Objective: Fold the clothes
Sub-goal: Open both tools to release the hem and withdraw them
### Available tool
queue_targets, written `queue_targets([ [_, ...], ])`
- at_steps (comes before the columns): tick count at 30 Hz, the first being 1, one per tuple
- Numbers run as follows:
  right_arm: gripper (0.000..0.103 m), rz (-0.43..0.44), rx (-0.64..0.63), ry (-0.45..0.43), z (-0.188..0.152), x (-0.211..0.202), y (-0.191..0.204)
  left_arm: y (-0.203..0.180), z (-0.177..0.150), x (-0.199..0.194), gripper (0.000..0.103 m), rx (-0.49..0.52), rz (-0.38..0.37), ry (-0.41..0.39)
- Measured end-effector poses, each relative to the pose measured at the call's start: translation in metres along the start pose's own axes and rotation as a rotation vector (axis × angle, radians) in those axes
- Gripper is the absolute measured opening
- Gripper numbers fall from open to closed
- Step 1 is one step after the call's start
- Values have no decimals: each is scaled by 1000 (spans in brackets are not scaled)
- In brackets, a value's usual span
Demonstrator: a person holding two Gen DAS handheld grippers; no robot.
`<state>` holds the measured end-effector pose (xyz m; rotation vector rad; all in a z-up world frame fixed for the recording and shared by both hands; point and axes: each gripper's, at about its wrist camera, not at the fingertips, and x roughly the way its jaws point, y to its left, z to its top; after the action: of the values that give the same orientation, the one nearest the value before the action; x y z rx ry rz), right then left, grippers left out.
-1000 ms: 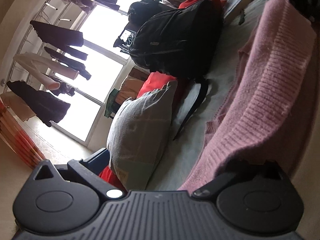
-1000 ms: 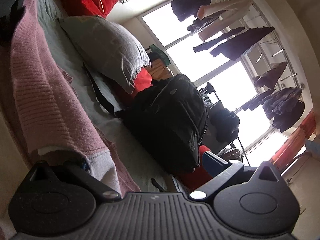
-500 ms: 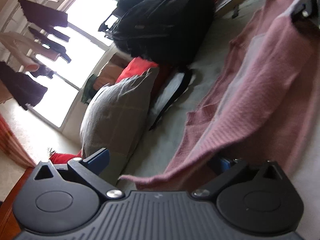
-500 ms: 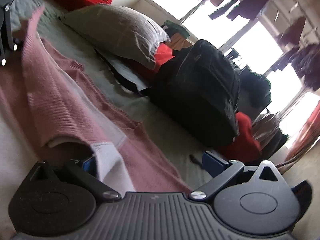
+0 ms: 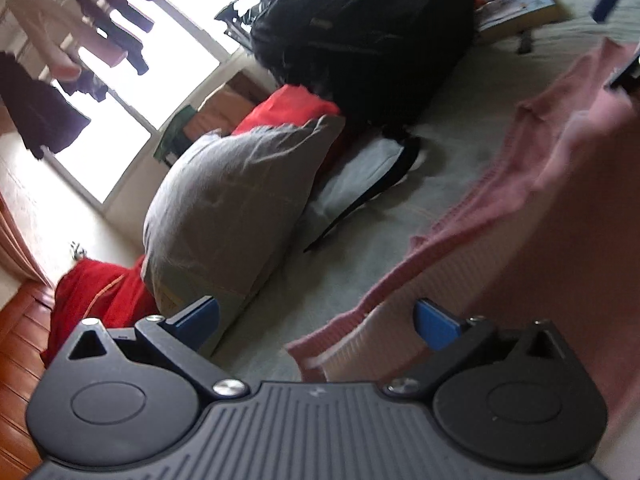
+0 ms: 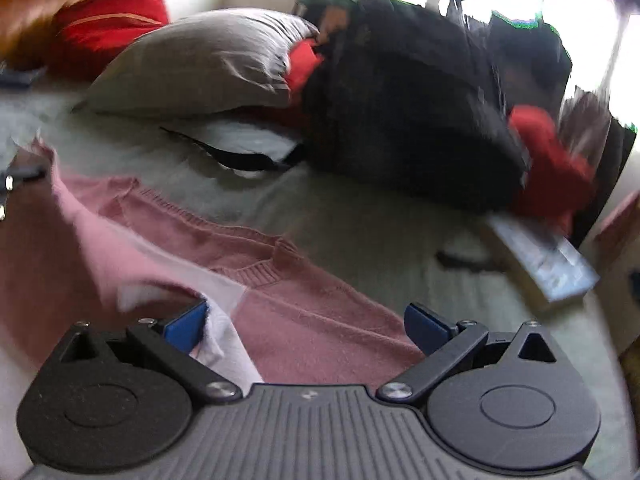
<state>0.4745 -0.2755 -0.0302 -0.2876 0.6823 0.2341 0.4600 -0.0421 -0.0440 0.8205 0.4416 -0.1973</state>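
A pink knit sweater lies spread over the grey-green bed, its ribbed hem running toward my left gripper. That gripper is open, blue pads wide apart, and the hem touches only the right pad. In the right wrist view the sweater shows its neckline, with a folded-over layer on the left. My right gripper is also open, a white inner edge of the fabric resting against its left pad. Neither gripper clamps the cloth.
Along the bed's far side sit a grey pillow, a black backpack and red fabric. A book and a small dark object lie on the bed near the backpack. Clothes hang by the bright window.
Both cameras have swung round toward level. The sweater, raised across both views a second ago, has come down onto the bed, and the fabric covering my left gripper's right pad has slipped off it.
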Motion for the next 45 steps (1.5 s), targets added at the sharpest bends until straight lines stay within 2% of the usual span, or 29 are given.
queue_targets([
  [4,103,36,88,11,9,8,-21,8,5,10,102,-47,11,5],
  [7,103,36,88,-30,9,-7,-28,16,4,5,102,-100,-12,2],
  [10,103,66,88,-91,11,-32,-37,17,-1,-12,102,-117,-73,-11],
  [13,103,116,93,-109,5,-59,-42,14,-8,-35,102,-128,-156,-29],
  [16,103,174,-15,-89,-13,-80,-29,5,-21,-66,102,-181,-294,-24],
  [19,103,167,-190,-58,-39,-97,-5,-8,-33,-96,102,-230,-461,1],
  [21,103,156,-294,-31,-53,-101,10,-22,-38,-114,102,-229,-546,19],
  [24,103,90,-383,13,-65,-92,26,-42,-42,-132,102,-245,-635,35],
  [27,103,20,-428,47,-69,-77,34,-57,-44,-141,102,-265,-661,35],
  [30,103,23,-395,45,-63,-71,27,-62,-46,-146,102,-276,-656,43],
  [33,103,33,-290,6,-53,-73,5,-63,-48,-144,102,-272,-647,49],
  [38,103,-11,-43,1,-44,-59,-50,-63,-49,-136,102,-272,-623,64],
  [42,103,-25,187,32,-53,-43,-95,-64,-50,-132,102,-271,-614,66],
  [45,103,-32,314,45,-64,-39,-115,-64,-51,-130,102,-268,-608,69],
])
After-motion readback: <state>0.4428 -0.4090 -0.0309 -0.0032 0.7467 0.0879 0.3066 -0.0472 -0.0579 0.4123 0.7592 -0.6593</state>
